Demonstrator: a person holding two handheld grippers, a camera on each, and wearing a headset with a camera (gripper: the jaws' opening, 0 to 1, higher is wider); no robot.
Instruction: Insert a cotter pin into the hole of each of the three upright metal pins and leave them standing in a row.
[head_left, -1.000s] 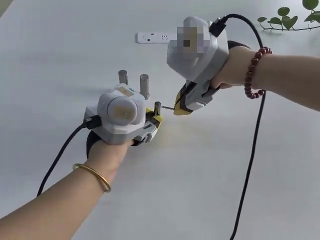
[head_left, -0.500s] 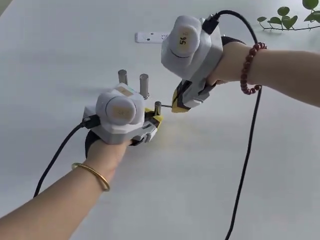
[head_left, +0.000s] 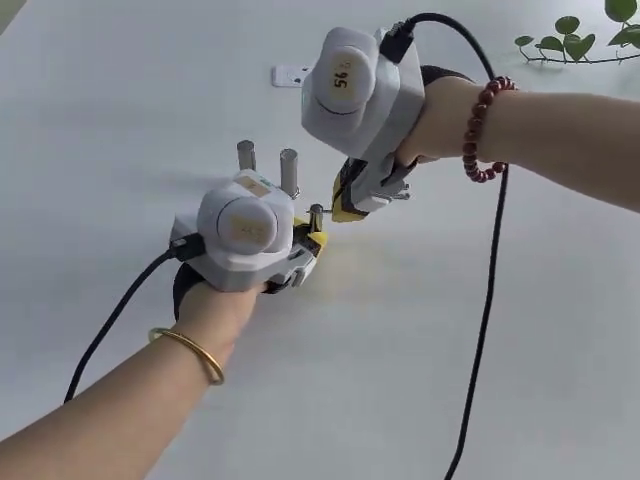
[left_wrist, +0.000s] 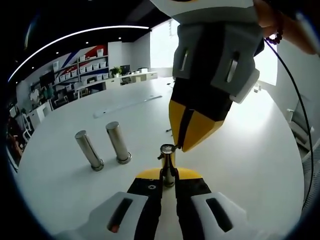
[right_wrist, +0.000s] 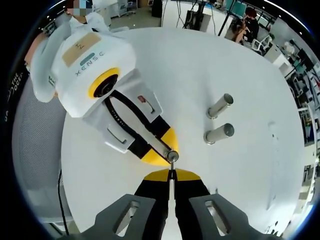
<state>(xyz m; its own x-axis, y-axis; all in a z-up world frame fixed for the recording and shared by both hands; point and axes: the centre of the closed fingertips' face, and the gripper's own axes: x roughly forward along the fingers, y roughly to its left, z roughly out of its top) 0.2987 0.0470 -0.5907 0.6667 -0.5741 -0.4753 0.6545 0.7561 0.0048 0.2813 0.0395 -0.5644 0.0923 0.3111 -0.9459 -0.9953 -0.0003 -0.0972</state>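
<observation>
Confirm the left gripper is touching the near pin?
Touching. In the left gripper view, the left gripper has both jaws closed against the near pin's shaft, with no gap on either side.

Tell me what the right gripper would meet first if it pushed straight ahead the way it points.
Probably the metal pin clamped in the left gripper: it sits right ahead of the right gripper's cotter pin tip.

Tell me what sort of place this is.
Probably an open office or lab: a broad white worktable, wall shelves holding boxes, and white desks along the far wall.
</observation>
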